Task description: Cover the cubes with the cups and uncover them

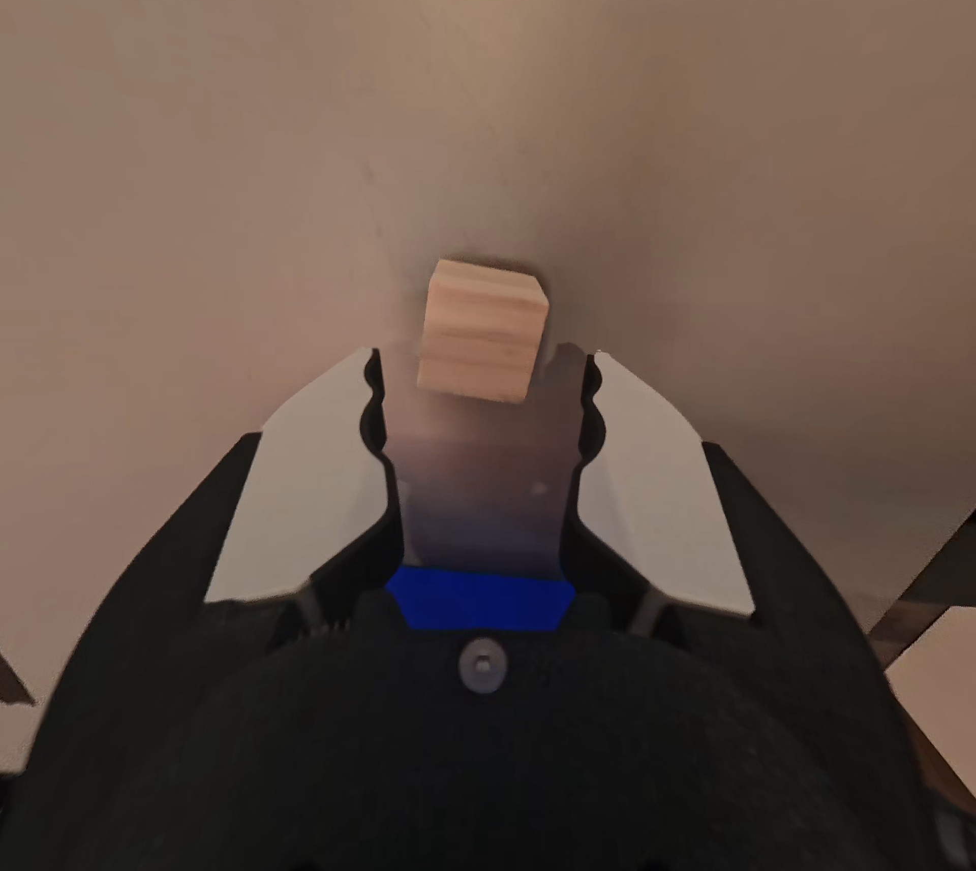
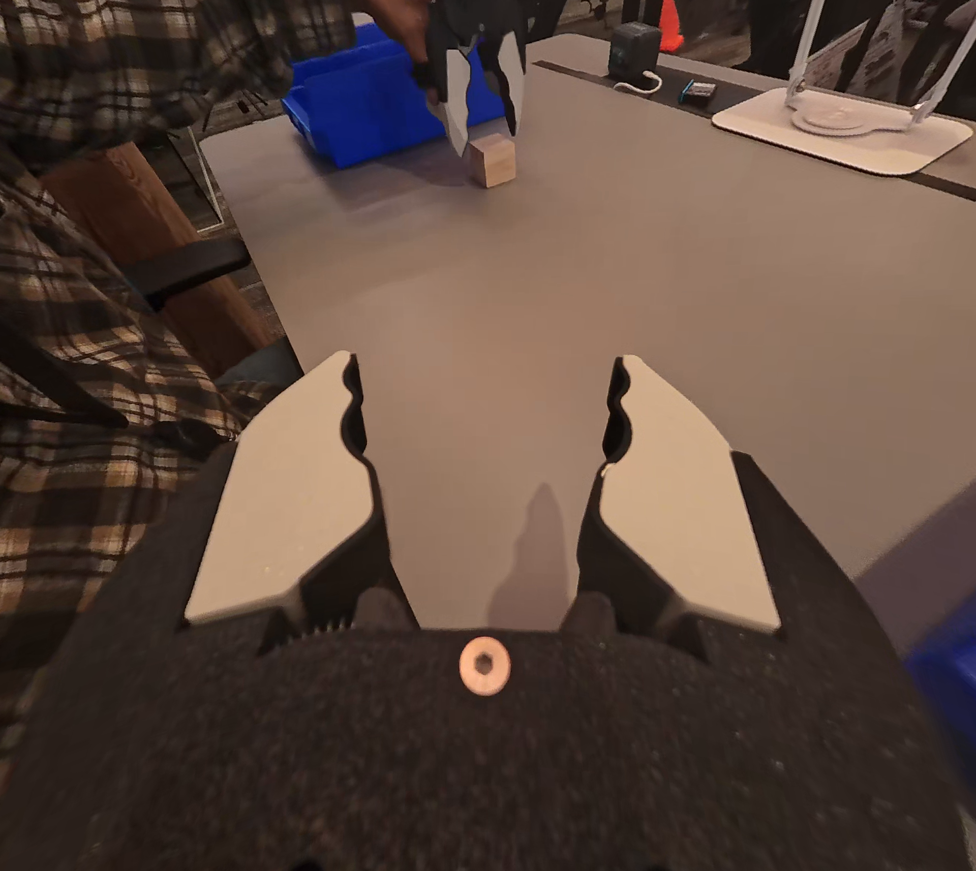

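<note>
Grey desk [image 2: 607,275] fills most of what I see, matte and bare across its middle, with other work tables and an orange cone [image 2: 669,22] in the room behind it. On my right wrist view, the right gripper [image 2: 486,362] hangs over the near part of the desk with its jaws spread wide and nothing between them; only its shadow falls on the surface below.

Farther off in that same view, a hand [image 2: 401,9] coming out of a plaid sleeve [image 2: 148,27] holds the left gripper [image 2: 488,141], pointed down at the wooden cube [image 2: 492,167]. The cube sits on the desk just in front of a blue bin [image 2: 364,112], and the fingertips hover right above its top; I cannot tell from here whether they touch it.

From the left wrist view, the left gripper [image 1: 483,354] looks straight down at the cube [image 1: 480,333], which lies at the mouth of the parted jaws, uncovered. The jaws stand wider than the cube and grip nothing. This picture is somewhat blurred.

Along the far edge of the desk sit a small black box-shaped device [image 2: 634,48] with a white cable, a flat dark gadget [image 2: 697,90], and a white stand base [image 2: 840,133].
</note>
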